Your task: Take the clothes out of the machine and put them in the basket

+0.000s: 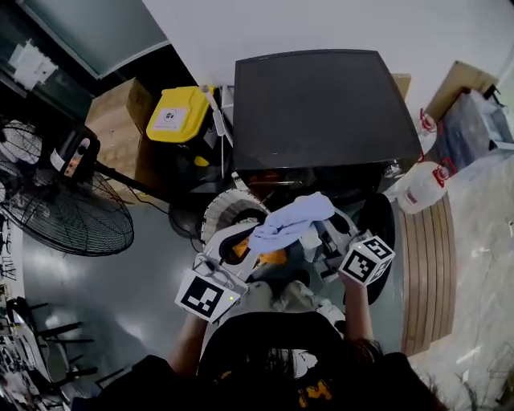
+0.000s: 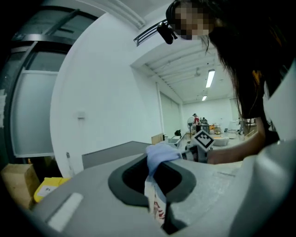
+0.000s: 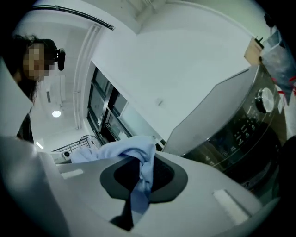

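Both jaws clamped: left gripper [image 2: 159, 210] and right gripper [image 3: 134, 203] each pinch the pale blue garment [image 1: 291, 218] mid-frame, just below the dark machine [image 1: 321, 104].

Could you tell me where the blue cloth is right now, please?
In the head view the blue cloth is mid-frame, stretched between the left gripper and the right gripper, just in front of the machine.

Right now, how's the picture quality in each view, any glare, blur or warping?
Head view: sharp, dark machine top against a bright wall, soft sheen on the floor. Left gripper view: strong fisheye bend, black corners, near jaws soft. Right gripper view: same bend and black corners, cloth between the jaws slightly soft.
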The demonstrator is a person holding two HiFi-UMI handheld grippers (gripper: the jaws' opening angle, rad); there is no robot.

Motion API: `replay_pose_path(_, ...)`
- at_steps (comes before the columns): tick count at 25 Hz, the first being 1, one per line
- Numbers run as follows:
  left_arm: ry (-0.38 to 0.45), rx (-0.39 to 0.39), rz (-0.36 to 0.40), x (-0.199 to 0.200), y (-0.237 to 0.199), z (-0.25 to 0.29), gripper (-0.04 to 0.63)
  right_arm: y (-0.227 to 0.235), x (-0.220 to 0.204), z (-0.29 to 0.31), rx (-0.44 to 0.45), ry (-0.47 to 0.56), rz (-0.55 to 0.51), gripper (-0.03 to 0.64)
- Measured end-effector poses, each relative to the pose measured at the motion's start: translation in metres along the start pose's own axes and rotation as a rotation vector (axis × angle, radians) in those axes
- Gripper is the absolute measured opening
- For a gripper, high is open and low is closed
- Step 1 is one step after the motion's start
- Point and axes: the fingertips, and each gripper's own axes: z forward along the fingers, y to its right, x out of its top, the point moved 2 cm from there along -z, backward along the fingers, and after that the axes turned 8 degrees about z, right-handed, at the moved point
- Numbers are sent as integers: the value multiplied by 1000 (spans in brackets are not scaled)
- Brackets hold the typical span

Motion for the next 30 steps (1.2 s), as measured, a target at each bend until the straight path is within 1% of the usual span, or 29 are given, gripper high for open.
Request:
replay_pose_path(3, -97, 27, 12, -26, -10, -19, 30, -34, 8, 8, 54, 18, -14, 40)
replay_pose_path(4, -139, 27, 13, -37, -12, -25, 77, -46, 10, 12, 73, 21, -18, 40)
replay_pose_path(5, -179, 19, 10, -48, -13, -30, 157, -58, 11, 15, 90, 21, -25, 40)
replay_pose_path(6, -212, 5, 5, -60, -13, -34, 213, -70, 11, 20, 104, 17, -39, 40)
replay_pose_path(7, -234, -11, -5, -69, -13, -39, 242, -82, 11, 25, 115, 9, -59, 40)
replay_pose_path(8, -241, -24, -20, -77, -14, -44, 256, -94, 10, 30, 124, -2, -85, 40)
replay_pose_path(12, -203, -51, -132, -95, -22, -72, 279, -143, -4, 56, 154, -54, -202, 40)
replay_pose_path(13, -180, -53, -163, -96, -25, -80, 284, -153, -8, 62, 159, -62, -224, 40)
replay_pose_path(16, -68, -38, -270, -94, -40, -104, 293, -182, -17, 77, 177, -68, -265, 40)
replay_pose_path(18, -22, -29, -322, -97, -51, -122, 307, -201, -25, 88, 196, -68, -283, 40)
replay_pose_path(19, -21, -28, -321, -100, -55, -131, 311, -211, -31, 94, 207, -70, -292, 40)
replay_pose_path(20, -40, -30, -296, -104, -58, -140, 313, -221, -36, 99, 220, -71, -298, 40)
replay_pose_path(23, -176, -56, -140, -128, -57, -159, 316, -253, -52, 115, 284, -64, -277, 40)
replay_pose_path(24, -210, -70, -103, -137, -54, -164, 321, -265, -57, 119, 311, -58, -263, 40)
replay_pose_path(25, -232, -85, -89, -144, -52, -167, 322, -276, -61, 123, 337, -51, -252, 40)
replay_pose_path(26, -243, -97, -93, -152, -50, -170, 324, -287, -65, 126, 361, -45, -244, 40)
replay_pose_path(28, -252, -107, -124, -167, -49, -171, 327, -308, -70, 133, 400, -34, -240, 40)
replay_pose_path(30, -259, -89, -160, -187, -52, -169, 327, -324, -73, 139, 423, -27, -249, 40)
